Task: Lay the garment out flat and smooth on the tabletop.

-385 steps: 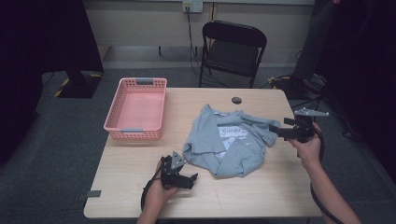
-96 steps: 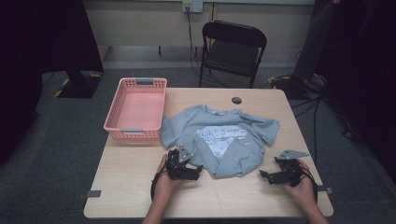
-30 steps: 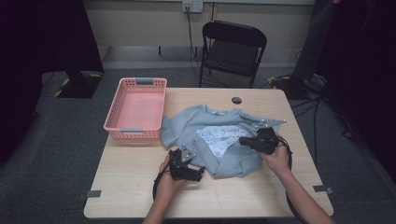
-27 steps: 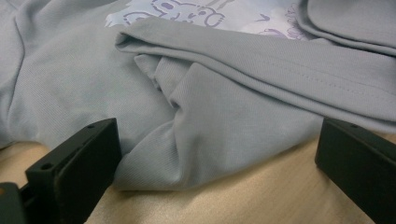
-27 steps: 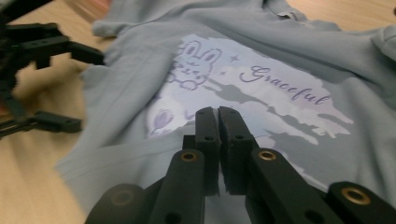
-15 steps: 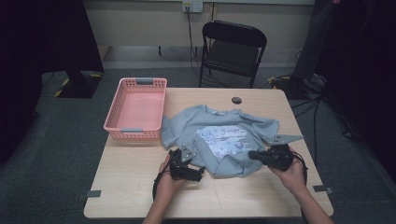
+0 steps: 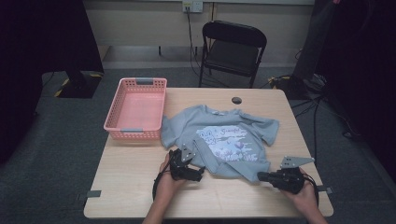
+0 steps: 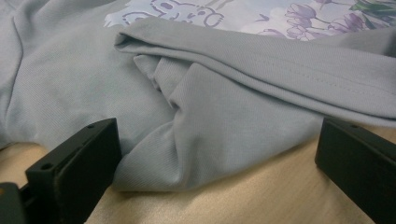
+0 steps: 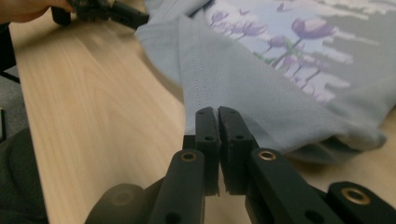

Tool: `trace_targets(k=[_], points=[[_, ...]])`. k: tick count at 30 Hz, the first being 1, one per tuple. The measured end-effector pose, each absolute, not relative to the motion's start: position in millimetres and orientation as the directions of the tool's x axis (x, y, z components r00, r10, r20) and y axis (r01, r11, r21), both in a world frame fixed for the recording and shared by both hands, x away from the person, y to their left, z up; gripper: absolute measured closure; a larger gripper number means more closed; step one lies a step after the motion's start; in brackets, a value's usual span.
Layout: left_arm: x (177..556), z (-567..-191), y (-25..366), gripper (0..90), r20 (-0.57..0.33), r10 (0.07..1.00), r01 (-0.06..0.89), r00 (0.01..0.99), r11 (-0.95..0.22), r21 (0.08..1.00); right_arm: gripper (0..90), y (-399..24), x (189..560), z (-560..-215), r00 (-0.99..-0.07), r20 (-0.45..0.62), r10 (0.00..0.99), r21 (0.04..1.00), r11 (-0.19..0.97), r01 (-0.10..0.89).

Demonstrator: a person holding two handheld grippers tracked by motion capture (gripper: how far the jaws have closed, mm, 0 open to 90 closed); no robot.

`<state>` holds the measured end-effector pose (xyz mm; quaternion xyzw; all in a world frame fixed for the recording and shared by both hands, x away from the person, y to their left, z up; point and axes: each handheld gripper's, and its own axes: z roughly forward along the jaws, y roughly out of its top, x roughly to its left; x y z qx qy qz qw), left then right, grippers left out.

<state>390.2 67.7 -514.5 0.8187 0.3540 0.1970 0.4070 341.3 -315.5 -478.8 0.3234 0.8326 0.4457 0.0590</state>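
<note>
A grey-blue T-shirt [image 7: 219, 135] with a purple flower print lies spread on the wooden table [image 7: 130, 186]. My left gripper [image 7: 198, 173] rests at the shirt's near left hem. Its jaws stand wide open [image 8: 217, 140] with a rumpled fold of the T-shirt [image 8: 210, 116] lying loose between them on the table. My right gripper [image 7: 260, 176] sits at the shirt's near right corner. Its jaws are pressed together [image 9: 217, 112] on the edge of the T-shirt's hem [image 9: 261, 93]. The left gripper [image 9: 107, 11] and its hand appear far off in the right gripper view.
A pink plastic basket [image 7: 135, 109] stands at the table's left, next to the shirt's sleeve. A small black round object [image 7: 236, 100] lies near the far edge. A black folding chair [image 7: 232, 51] stands behind the table. Bare wood runs along the near edge.
My right gripper has moved toward the near right corner of the table with the hem, and the shirt's lower part has spread out flatter. The left gripper stayed in place.
</note>
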Motion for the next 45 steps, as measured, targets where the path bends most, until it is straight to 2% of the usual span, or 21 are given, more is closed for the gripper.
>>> trace_targets(k=[19, 45], points=[[390.2, -514.5, 67.7, 0.0, 0.034, 0.740, 0.420, 0.672, -0.418, 0.806, 87.0, -357.0, 295.4, -491.3, -0.756, 0.234, 0.611, 0.780, 0.346, 0.522], [388.7, -514.5, 67.0, 0.0, 0.036, 0.736, 0.416, 0.677, -0.423, 0.805, 87.1, -375.9, 269.9, -490.4, -0.748, 0.207, 0.630, 0.791, 0.342, 0.508]])
